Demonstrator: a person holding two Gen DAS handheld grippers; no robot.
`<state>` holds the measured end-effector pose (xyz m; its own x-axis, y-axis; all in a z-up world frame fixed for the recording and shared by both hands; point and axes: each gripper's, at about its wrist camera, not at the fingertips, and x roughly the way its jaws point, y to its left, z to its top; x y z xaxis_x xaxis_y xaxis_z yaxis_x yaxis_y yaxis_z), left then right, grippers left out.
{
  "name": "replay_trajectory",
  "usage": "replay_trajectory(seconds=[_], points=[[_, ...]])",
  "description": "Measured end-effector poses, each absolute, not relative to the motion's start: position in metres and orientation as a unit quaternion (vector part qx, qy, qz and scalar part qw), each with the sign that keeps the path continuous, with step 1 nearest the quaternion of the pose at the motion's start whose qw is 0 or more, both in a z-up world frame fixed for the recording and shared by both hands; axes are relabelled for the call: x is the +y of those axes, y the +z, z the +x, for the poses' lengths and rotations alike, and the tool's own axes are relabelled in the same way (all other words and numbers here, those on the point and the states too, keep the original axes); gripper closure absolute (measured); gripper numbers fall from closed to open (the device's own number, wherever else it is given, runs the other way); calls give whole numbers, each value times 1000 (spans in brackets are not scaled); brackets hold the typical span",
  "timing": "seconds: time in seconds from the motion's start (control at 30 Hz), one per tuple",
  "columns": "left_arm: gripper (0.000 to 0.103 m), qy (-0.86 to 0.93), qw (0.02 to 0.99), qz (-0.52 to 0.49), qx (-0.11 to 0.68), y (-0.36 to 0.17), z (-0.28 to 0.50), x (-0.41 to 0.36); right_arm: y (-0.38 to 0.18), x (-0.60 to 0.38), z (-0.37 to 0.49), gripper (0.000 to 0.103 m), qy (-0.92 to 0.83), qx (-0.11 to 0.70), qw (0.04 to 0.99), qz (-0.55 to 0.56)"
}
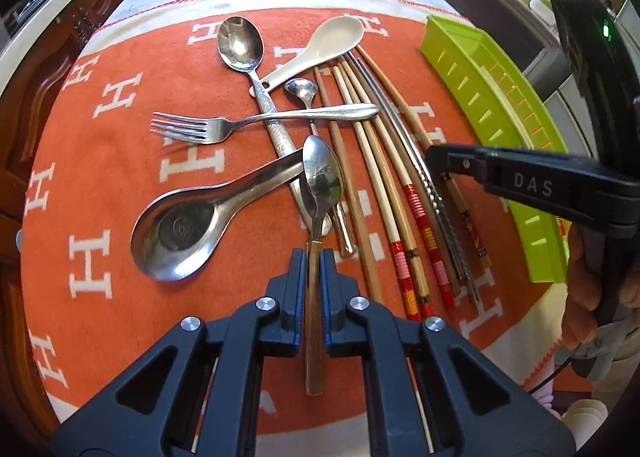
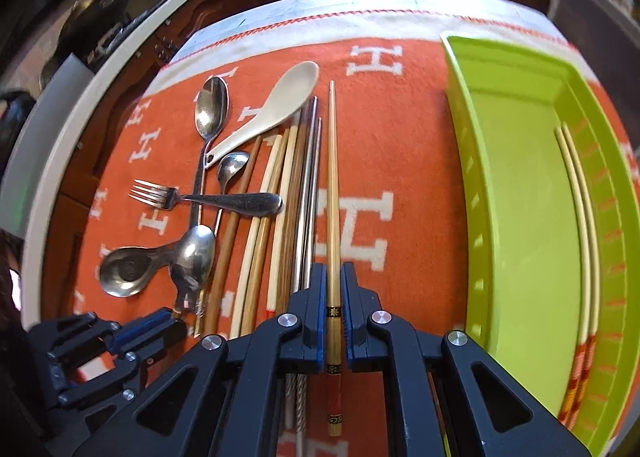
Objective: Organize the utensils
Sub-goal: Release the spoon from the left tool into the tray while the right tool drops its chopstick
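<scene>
With both pickups made, the step in hand is the carry: the left gripper (image 1: 314, 257) is clamped on the handle of a steel spoon (image 1: 322, 177), the right gripper (image 2: 332, 293) on a gold chopstick (image 2: 332, 185). Next, each should probably lift clear of the pile on the orange cloth (image 1: 100, 161) and travel to the green tray (image 2: 520, 197). Only the right wrist view shows two chopsticks already lying in the tray

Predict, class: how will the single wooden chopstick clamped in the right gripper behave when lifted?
The chopstick looks thin and rigid, so probably stiff and light. The right gripper holds it near the decorated end, so the long tip may droop or pivot. Its smooth lacquer could slip.
</scene>
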<state>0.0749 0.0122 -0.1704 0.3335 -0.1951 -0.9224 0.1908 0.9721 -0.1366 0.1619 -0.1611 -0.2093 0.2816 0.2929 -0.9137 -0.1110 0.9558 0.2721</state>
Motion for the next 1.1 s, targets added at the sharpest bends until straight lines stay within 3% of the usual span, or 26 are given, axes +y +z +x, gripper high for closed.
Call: replay_trajectory(seconds=[0.37,0.73,1.1], points=[[98,-126,838,-25,531,-121,54,12,-168,-197,115,97,136,554,807,154],[98,-178,846,-33,501,-60,76,-68,-90,-265,73,97,102,493,855,124],[98,-200,823,-44,530,-67,116,-158,-79,-337,65,97,35,480,870,105]])
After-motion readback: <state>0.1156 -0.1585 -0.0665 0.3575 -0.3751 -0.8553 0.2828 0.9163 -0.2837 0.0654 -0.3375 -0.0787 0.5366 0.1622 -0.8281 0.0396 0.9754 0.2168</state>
